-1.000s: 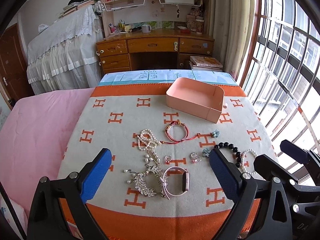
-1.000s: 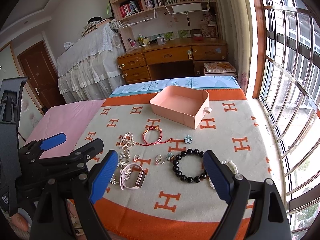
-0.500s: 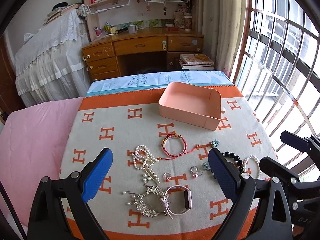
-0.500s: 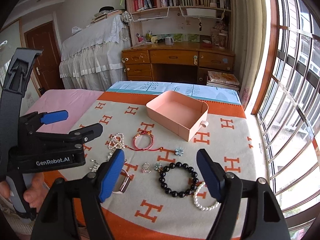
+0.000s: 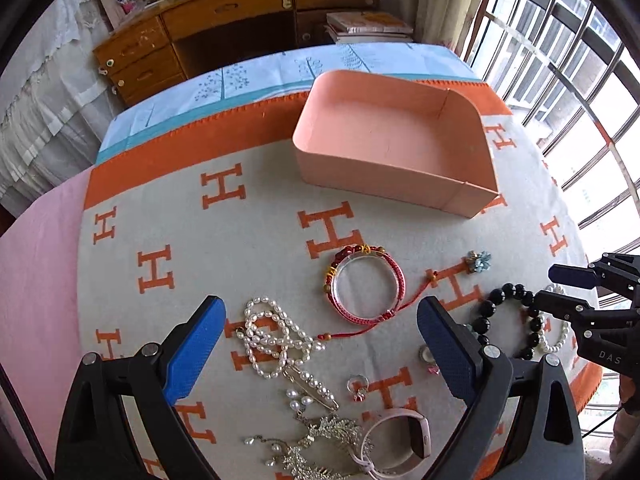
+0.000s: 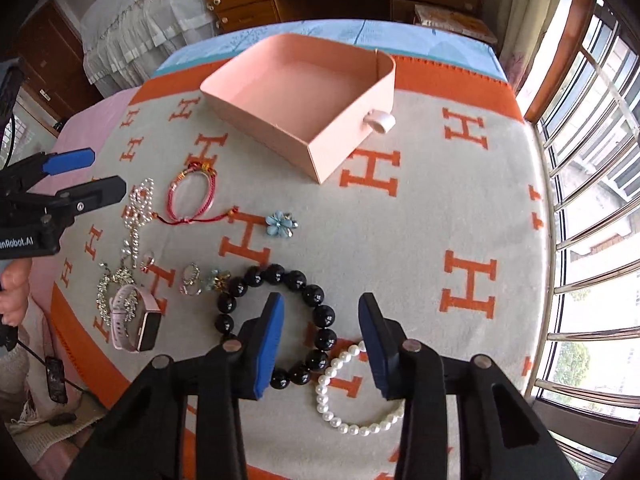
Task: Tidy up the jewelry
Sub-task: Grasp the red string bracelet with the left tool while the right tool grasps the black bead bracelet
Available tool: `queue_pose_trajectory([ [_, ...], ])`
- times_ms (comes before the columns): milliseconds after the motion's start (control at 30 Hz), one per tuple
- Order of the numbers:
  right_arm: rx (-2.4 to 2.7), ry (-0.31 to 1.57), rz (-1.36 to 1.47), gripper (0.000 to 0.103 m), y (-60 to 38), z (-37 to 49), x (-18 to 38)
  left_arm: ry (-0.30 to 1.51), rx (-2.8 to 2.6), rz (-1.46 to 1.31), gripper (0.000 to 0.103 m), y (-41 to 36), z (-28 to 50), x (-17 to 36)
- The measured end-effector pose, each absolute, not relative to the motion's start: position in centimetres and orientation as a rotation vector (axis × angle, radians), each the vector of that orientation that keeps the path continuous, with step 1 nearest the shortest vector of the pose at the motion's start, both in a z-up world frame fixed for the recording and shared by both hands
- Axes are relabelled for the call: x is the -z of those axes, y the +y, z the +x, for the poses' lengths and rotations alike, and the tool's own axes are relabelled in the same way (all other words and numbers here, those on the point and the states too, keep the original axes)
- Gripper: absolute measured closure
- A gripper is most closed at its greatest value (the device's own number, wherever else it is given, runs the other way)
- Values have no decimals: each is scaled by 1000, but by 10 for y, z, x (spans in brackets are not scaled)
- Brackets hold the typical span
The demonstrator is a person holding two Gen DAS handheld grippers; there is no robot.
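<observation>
Jewelry lies on an orange-and-beige H-pattern blanket (image 5: 248, 236). An empty pink drawer box (image 5: 394, 142) stands at the far side; it also shows in the right wrist view (image 6: 308, 92). My left gripper (image 5: 320, 344) is open low over a pearl necklace (image 5: 272, 340) and a red cord bracelet (image 5: 366, 290). My right gripper (image 6: 320, 332) is open, partly narrowed, low over a black bead bracelet (image 6: 280, 312) with a white pearl bracelet (image 6: 352, 392) beside it. Neither holds anything.
Near the front edge lie a pink smartwatch (image 6: 134, 318), a silver rhinestone piece (image 5: 316, 448), rings (image 6: 190, 280) and a blue flower brooch (image 6: 280, 224). A wooden desk (image 5: 240, 16) stands behind. Window bars (image 6: 592, 200) run along the right.
Both grippers have dropped lower and closer to the jewelry. The right gripper's jaws have narrowed and now straddle the black bead bracelet's right side.
</observation>
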State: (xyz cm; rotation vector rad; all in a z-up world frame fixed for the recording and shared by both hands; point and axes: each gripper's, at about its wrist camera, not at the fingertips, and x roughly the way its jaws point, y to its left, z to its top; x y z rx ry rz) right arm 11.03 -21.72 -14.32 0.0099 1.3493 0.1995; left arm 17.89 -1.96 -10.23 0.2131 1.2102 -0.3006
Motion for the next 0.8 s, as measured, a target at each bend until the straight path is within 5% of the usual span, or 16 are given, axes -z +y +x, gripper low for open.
queue_pose_trajectory([
  [67,-206,1376,8,70,-217,112,153,1244,307,205,11,-21,191,116],
  [233,-226,1417,-1,78,-218,115,162,1346,329,185,43,-27,209,146],
  [500,-250,1419,-64,88,-206,115,165,1386,310,211,65,-35,220,168],
  [600,-256,1418,-48,88,-204,115,165,1385,301,210,93,-38,226,171],
  [800,-275,1358,-4,88,-200,115,140,1343,297,206,94,-35,224,160],
])
